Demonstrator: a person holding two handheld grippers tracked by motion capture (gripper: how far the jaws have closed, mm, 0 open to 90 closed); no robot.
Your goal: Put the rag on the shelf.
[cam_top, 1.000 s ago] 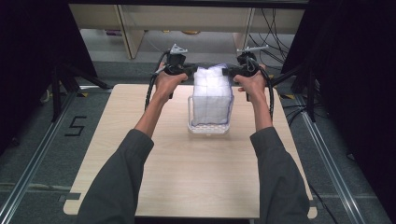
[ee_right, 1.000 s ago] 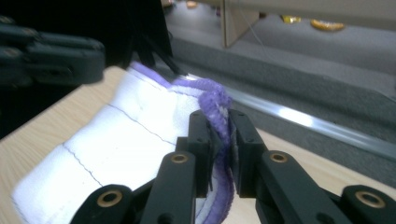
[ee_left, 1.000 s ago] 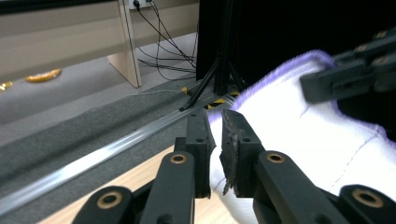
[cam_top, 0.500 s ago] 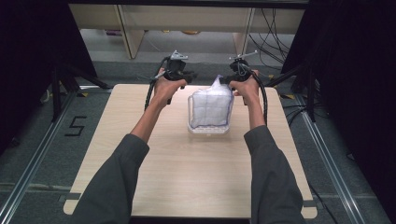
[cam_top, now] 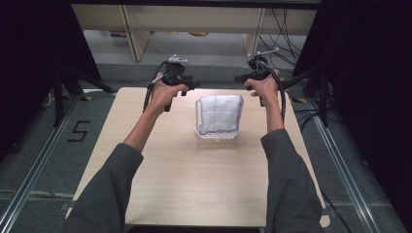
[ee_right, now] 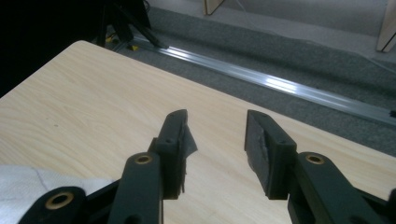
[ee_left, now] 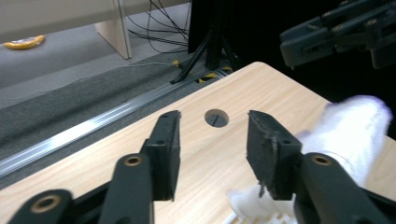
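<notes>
A white quilted cloth (cam_top: 219,113) lies folded in a small clear basket (cam_top: 217,136) at the middle of the table's far half. My left gripper (cam_top: 189,86) hovers just left of the basket's far corner, and in the left gripper view it (ee_left: 212,128) stands open with nothing between its jaws. The cloth (ee_left: 357,133) bulges at that view's right. My right gripper (cam_top: 241,78) is held off the basket's far right corner. Seen in its own view, it (ee_right: 215,125) is open and empty above bare wood, with the cloth (ee_right: 32,186) at the lower left.
The light wooden table (cam_top: 194,184) has a round cable hole (ee_left: 216,117) near its far right corner. Beyond the far edge run a metal floor rail (ee_right: 289,86), loose cables (ee_left: 159,35) and black stand legs (ee_left: 205,51). The person's forearms span both sides.
Both grippers have let go of the cloth's top and moved apart, outward and toward the far edge. The cloth, held up tall before, has sunk into the basket.
</notes>
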